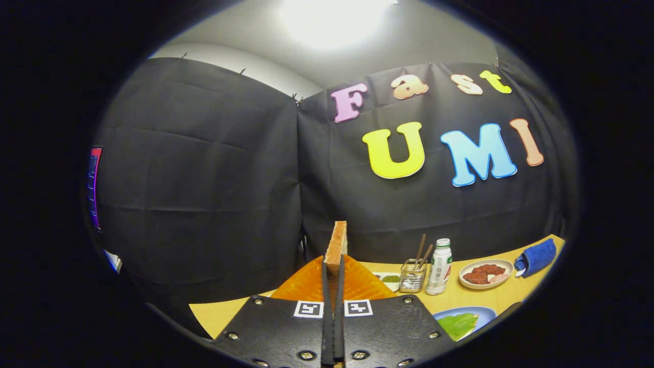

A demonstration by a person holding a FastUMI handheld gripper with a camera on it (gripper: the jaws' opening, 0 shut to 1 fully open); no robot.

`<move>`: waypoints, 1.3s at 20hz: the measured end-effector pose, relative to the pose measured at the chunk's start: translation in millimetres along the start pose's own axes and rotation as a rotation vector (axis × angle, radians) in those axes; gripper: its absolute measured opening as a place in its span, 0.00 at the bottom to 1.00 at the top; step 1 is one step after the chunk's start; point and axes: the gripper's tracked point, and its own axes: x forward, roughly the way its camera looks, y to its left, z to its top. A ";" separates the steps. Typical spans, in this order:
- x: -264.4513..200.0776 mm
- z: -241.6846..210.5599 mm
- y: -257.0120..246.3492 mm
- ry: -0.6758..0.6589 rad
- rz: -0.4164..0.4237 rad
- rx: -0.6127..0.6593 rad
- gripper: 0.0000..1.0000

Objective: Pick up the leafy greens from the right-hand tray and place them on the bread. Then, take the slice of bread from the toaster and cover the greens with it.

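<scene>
The bread slice (336, 245) stands on edge, pinched between the closed fingers of the tool (333, 273), held above an orange thing (357, 286) on the tabletop (460, 301). To the near right, leafy greens (456, 323) lie on a blue plate (485, 313); whether bread lies beneath them I cannot tell. Covering them seems left. The bottle (439, 267) label is unreadable

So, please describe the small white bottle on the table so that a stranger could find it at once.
Start at the yellow table beyond the gripper, whose fingers are shut on a slice of bread. Past the orange toaster stands a wire holder with sticks, then a bowl of brown food. The bottle stands upright between them, the only tall white thing there.
</scene>
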 end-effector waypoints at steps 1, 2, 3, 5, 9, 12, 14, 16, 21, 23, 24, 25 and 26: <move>-4.0 -2.0 -8.0 0.004 -0.016 0.002 0.01; -8.0 -6.9 -17.5 0.013 -0.036 0.004 0.01; -11.9 -12.6 -32.1 0.023 -0.065 0.005 0.01; -20.6 -21.6 -59.4 0.043 -0.127 -0.004 0.01; -40.0 -34.9 -119.7 0.068 -0.260 -0.012 0.01; -63.0 -41.7 -168.4 0.080 -0.380 -0.028 0.01; -78.1 -43.6 -192.3 0.083 -0.442 -0.051 0.01; -92.2 -49.4 -214.7 0.094 -0.495 -0.076 0.01; -107.9 -70.6 -228.0 0.153 -0.530 -0.081 0.01; -109.8 -81.8 -225.4 0.187 -0.524 -0.095 0.01; -109.6 -87.6 -225.0 0.201 -0.521 -0.105 0.01; -110.1 -92.2 -222.0 0.216 -0.515 -0.115 0.01; -109.7 -96.7 -219.8 0.228 -0.509 -0.123 0.01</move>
